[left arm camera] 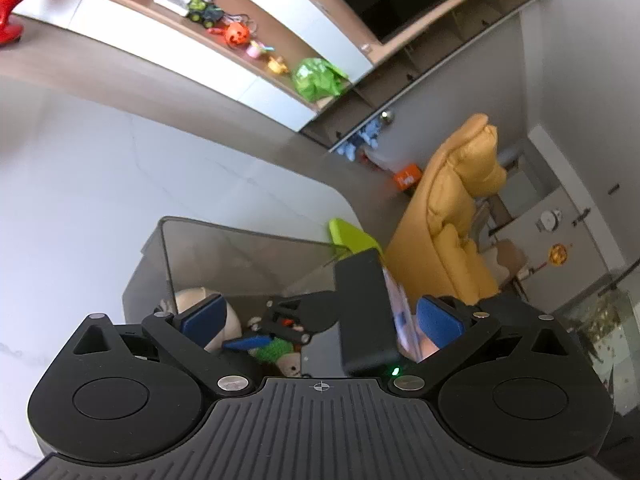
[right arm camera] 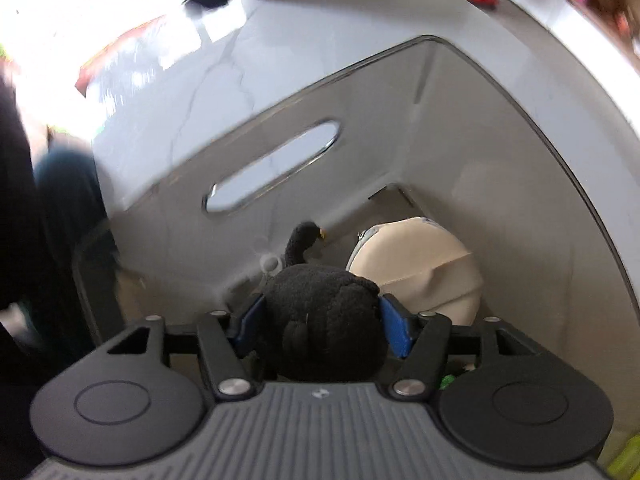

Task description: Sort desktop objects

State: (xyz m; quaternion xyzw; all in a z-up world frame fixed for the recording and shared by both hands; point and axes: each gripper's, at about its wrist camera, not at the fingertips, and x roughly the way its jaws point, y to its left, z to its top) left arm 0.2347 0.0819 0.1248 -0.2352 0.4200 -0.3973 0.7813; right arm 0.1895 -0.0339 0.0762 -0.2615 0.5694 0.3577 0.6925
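Step in hand, as judged: placing a soft toy into the storage bin; the next move calls for lowering it to the bin floor beside the items already there, then parting the fingers to let it go.

Table (left arm camera: 80,184): white, marble-veined, smooth, with a rounded corner. It carries the bin.

Bin (right arm camera: 520,168): smoky translucent plastic, rigid, with rounded corners and an oval handle slot (right arm camera: 272,168) in one wall. It holds several sorted items.

Right gripper (right arm camera: 320,324): black, with blue pads, pinching the black plush toy (right arm camera: 324,316) between them, inside the bin walls and above its floor.

Left gripper (left arm camera: 320,320): black, with blue pads spread wide and nothing between them, hovering over the bin's edge.

Beige pouch (right arm camera: 420,264): rounded, soft fabric, creased, lying on the bin floor just beyond the plush toy.

Black plush toy: fuzzy pile, rounded body, slender curved neck with a small yellow beak; bird-shaped, compressible, unlikely to slip.

Green fuzzy toy (left arm camera: 276,350): small, tufted, on the bin floor under the right gripper, partly hidden.
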